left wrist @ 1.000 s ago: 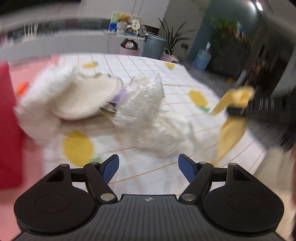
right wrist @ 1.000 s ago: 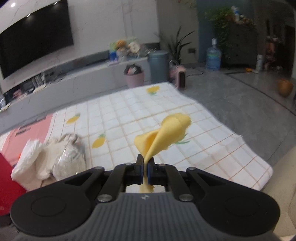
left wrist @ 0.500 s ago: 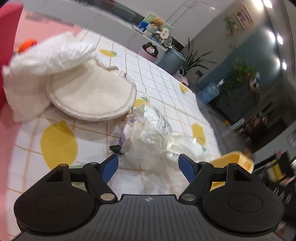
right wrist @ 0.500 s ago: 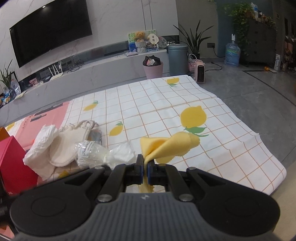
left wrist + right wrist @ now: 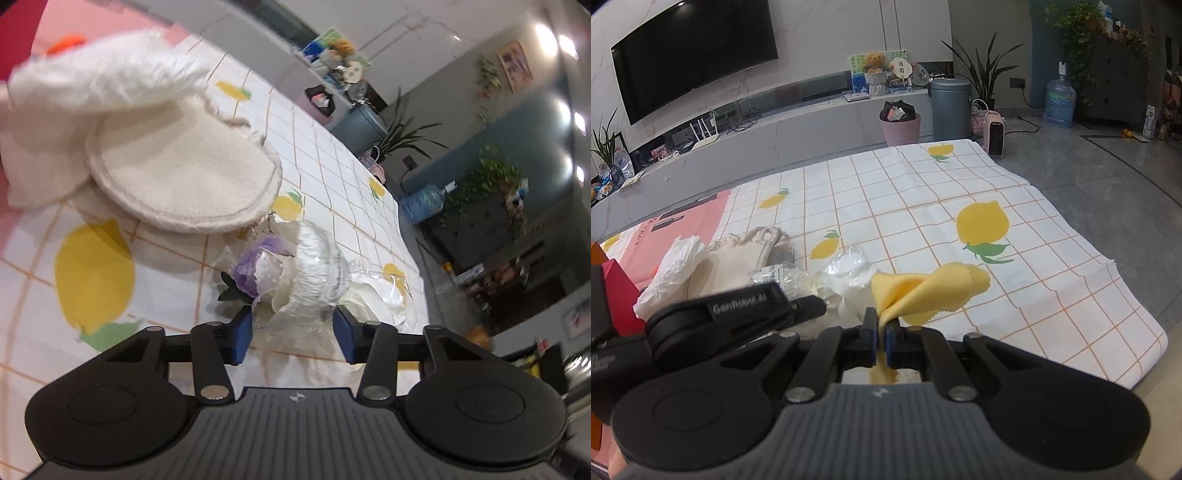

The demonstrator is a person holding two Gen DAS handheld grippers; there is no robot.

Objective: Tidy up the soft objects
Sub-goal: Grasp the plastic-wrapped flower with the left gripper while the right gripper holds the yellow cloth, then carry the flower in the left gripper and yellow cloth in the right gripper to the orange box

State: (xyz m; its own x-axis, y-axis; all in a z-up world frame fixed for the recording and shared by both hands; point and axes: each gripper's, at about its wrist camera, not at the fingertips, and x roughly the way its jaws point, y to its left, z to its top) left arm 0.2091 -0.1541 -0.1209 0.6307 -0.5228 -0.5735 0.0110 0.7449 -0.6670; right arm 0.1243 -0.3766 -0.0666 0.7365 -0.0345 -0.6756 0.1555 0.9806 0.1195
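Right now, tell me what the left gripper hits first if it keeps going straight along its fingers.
The left gripper, jaws closing, would meet the plastic-wrapped white item, already between its fingers. The round cream pad lies beyond and left, apparently off that line, though depth is unclear.

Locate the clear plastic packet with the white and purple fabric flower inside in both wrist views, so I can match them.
Left wrist view: the clear plastic packet with the fabric flower sits low in the centre, between the blue pads of the closing left claw.
Right wrist view: it lies left of centre, partly behind the left claw.
Shared landmark: the round cream cloth bag beside it.
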